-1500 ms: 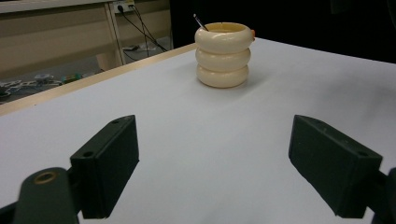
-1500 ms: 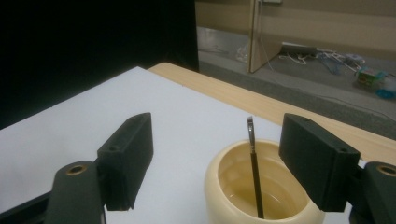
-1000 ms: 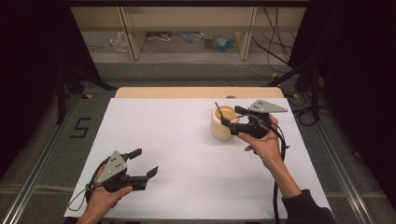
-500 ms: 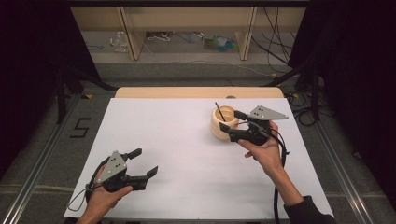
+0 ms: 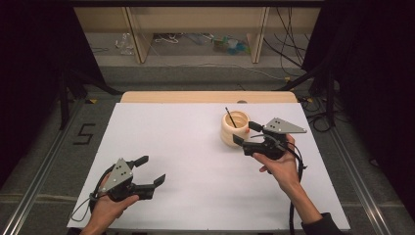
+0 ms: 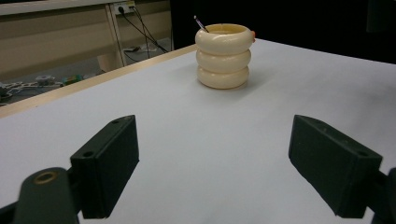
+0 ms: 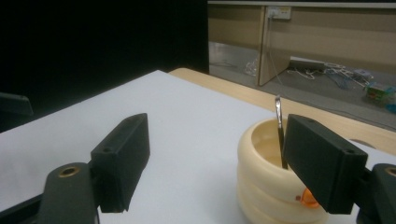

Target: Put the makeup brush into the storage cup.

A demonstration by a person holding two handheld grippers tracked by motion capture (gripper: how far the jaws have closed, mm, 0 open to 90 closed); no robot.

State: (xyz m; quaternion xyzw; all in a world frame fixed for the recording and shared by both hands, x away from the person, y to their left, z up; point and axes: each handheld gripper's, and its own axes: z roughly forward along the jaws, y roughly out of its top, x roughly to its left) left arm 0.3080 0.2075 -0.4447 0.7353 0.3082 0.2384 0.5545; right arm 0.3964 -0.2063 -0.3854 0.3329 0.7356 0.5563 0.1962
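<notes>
Your right gripper (image 5: 243,132) has just been opening, nothing between its jaws, beside the cream holder (image 5: 234,128) far right with the pen (image 5: 230,117) standing in it; left gripper (image 5: 152,171) idles open, near left.

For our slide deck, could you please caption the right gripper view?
Right gripper, jaws open, beside a cream ribbed cup holding a thin stick on the white table.
</notes>
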